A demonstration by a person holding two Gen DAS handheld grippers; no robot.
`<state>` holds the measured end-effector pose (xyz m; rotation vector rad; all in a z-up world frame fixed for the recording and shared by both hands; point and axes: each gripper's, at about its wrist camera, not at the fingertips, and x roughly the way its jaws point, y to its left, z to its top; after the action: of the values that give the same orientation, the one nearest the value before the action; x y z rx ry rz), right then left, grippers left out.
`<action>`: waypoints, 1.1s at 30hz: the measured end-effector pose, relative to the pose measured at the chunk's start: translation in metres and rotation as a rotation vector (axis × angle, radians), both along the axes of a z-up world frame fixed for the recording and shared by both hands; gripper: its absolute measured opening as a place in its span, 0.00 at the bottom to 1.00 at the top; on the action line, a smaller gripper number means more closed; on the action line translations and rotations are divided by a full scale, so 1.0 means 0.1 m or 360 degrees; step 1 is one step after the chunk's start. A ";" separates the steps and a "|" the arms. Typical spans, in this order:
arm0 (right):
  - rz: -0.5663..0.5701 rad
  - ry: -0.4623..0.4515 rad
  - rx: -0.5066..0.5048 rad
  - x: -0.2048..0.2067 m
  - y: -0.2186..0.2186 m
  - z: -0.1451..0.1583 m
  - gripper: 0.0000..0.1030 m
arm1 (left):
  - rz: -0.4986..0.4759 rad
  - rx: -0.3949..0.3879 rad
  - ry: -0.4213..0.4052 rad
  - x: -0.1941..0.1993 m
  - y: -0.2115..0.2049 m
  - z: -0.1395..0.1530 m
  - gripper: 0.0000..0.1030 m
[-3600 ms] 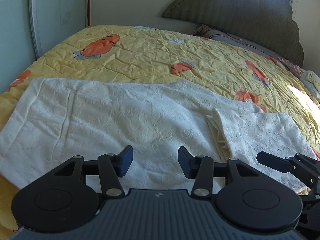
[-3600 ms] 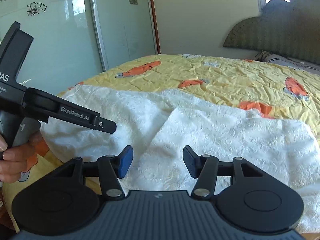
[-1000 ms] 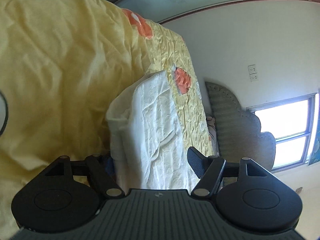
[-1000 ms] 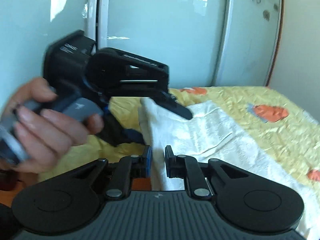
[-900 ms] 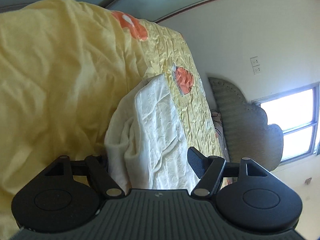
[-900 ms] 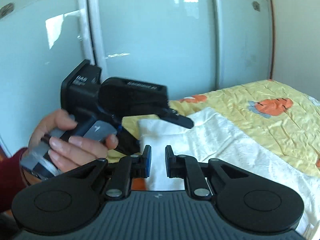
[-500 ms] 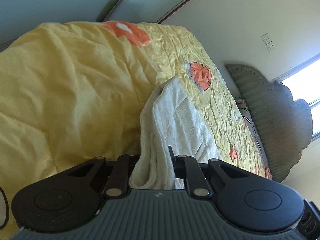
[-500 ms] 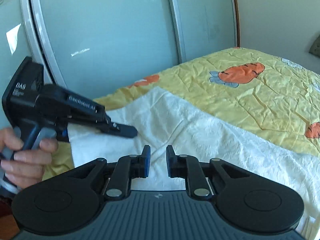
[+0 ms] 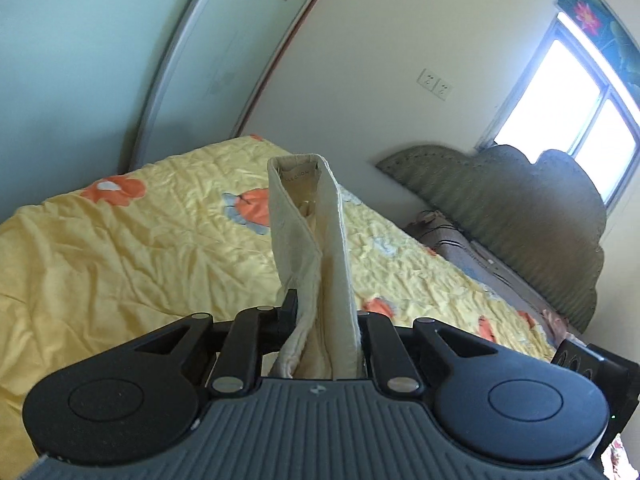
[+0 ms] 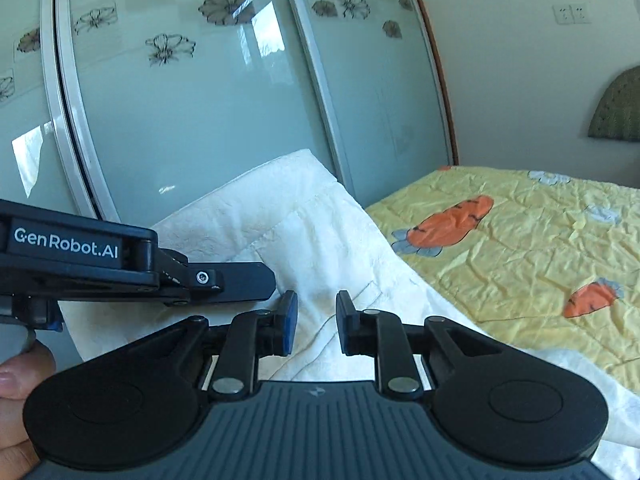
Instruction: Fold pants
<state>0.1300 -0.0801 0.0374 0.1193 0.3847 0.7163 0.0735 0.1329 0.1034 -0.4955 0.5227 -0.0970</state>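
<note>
The cream white pants [image 10: 320, 240] are lifted at one end above the yellow bed. My left gripper [image 9: 322, 320] is shut on the waistband end of the pants [image 9: 316, 240], which stands up between its fingers. In the right wrist view the left gripper [image 10: 240, 276] shows from the side, pinching the raised cloth. My right gripper [image 10: 314, 324] is close behind the cloth with a narrow gap between its fingers; nothing is clamped between them.
The bed has a yellow quilt with orange carrot prints [image 10: 520, 248]. Glass sliding wardrobe doors [image 10: 200, 100] stand at the left beside the bed. A green padded headboard [image 9: 520, 208] and pillows are at the far end, under a window [image 9: 580, 100].
The left gripper closed on the pants' end and has lifted it up off the bed. The right gripper's fingers have parted slightly and it has swung towards the raised cloth.
</note>
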 end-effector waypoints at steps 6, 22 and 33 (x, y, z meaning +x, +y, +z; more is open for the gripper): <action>-0.0216 -0.0042 0.0158 -0.31 -0.91 0.11 0.19 | -0.0266 0.0003 -0.0064 -0.07 -0.86 0.18 0.13; -0.0765 0.0178 0.0428 -0.85 -2.77 -0.45 0.19 | -0.0823 0.0158 0.0067 -0.06 -2.77 -0.27 0.14; -0.1035 0.0366 0.0521 -1.03 -3.29 -0.97 0.21 | -0.0995 0.0197 0.0285 0.15 -3.26 -0.83 0.21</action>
<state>0.0273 -0.4096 -0.0593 0.6112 0.4143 0.1137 0.0881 -0.1936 0.0205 -0.2056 0.8414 -0.6185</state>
